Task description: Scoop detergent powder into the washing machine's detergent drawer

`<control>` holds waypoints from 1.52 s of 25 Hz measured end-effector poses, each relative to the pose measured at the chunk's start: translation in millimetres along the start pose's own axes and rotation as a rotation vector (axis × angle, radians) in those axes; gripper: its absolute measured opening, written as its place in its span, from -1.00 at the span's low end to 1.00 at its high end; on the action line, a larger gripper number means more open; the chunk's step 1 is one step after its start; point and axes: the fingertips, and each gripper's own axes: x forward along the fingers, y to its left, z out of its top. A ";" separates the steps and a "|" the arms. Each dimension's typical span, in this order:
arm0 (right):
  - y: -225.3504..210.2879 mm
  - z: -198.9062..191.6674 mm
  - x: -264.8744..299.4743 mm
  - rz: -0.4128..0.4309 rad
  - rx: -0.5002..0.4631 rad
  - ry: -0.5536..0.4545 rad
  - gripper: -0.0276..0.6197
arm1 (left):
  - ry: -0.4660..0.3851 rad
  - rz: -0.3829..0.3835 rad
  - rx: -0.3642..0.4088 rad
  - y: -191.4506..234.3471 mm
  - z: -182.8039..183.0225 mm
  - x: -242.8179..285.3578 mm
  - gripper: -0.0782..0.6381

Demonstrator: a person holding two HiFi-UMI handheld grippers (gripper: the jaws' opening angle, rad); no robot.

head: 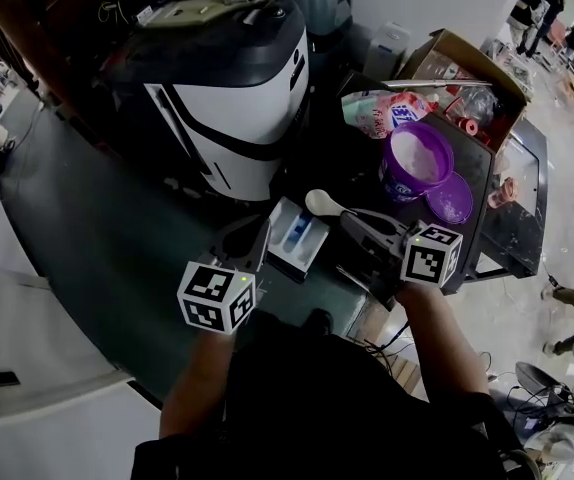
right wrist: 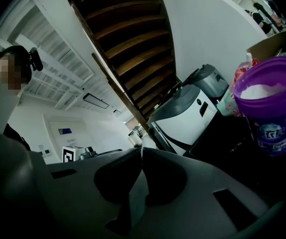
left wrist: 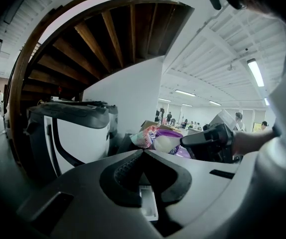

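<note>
The right gripper (head: 345, 218) is squeezing the handle of a white scoop (head: 322, 203). The scoop is hanging just over the back end of the open drawer (head: 297, 240). In the right gripper view, the scoop is showing only as a thin white sliver between the closed jaws, so its bowl is hidden there. The left gripper view is showing the bowl from the side, but what is inside it is hard to tell.

The left gripper (head: 264, 228) is clenched with nothing between its jaws. It is sitting just left of the drawer, and whether it is touching the drawer is not clear.

The open purple tub (head: 417, 158) is standing to the right of the drawer and farther back. Only the head view and the right gripper view are showing the white powder in it. The purple lid (head: 450, 198) is lying right of the drawer too. The washing machine (head: 227, 118) is standing behind the drawer, and its front is in deep shadow.
</note>
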 end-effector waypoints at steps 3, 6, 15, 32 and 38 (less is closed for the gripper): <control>3.0 -10.1 7.7 -0.032 0.008 -0.008 -0.85 | -0.003 -0.031 0.008 8.0 -3.5 -5.7 -0.76; 8.4 -20.4 14.0 -0.070 0.017 -0.028 -0.85 | -0.002 -0.071 0.013 15.8 -10.0 -13.8 -0.76; 12.0 -51.7 17.7 -0.187 0.066 -0.092 -0.85 | 0.031 -0.182 0.020 31.1 -36.6 -22.8 -0.76; -36.9 -98.2 28.2 -0.257 0.092 0.009 -0.85 | 0.086 -0.179 0.001 40.9 -59.2 15.8 -0.76; -47.9 -106.5 34.0 -0.276 0.059 0.063 -0.85 | 0.110 -0.176 -0.018 43.2 -67.7 26.9 -0.76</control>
